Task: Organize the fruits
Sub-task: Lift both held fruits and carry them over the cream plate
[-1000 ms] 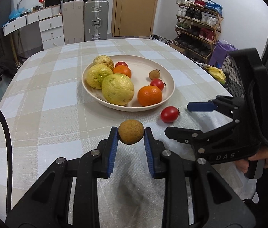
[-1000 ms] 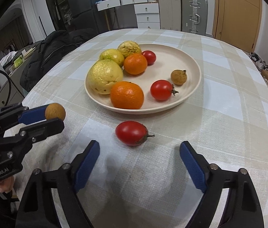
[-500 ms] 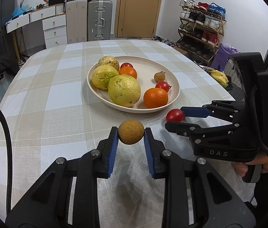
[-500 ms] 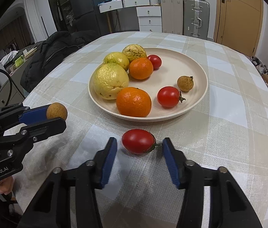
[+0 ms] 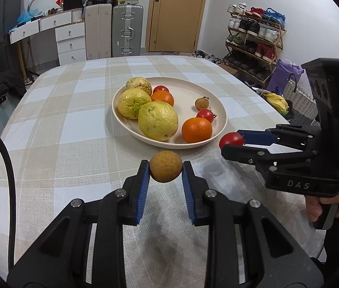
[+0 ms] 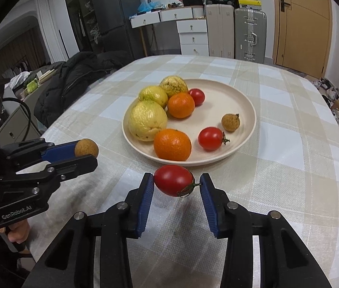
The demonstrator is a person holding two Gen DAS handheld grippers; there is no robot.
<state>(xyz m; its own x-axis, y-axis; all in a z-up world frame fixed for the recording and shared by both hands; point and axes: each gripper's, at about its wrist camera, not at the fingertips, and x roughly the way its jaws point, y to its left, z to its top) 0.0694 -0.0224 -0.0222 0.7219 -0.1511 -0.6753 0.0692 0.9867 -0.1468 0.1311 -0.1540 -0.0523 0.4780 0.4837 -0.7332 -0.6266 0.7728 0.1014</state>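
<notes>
My left gripper is shut on a brown longan and holds it above the cloth, short of the cream plate. It also shows in the right wrist view. My right gripper is shut on a red tomato, lifted just before the plate's near rim; the tomato also shows in the left wrist view. The plate holds yellow-green fruits, two oranges, two tomatoes and a longan.
The table has a checked beige cloth. A black jacket lies off its left edge. A shoe rack and a basket stand to the right, drawers and suitcases at the back.
My right gripper closed on the red tomato and lifted it off the cloth. My left gripper kept hold of the longan and stayed at about the same place.
</notes>
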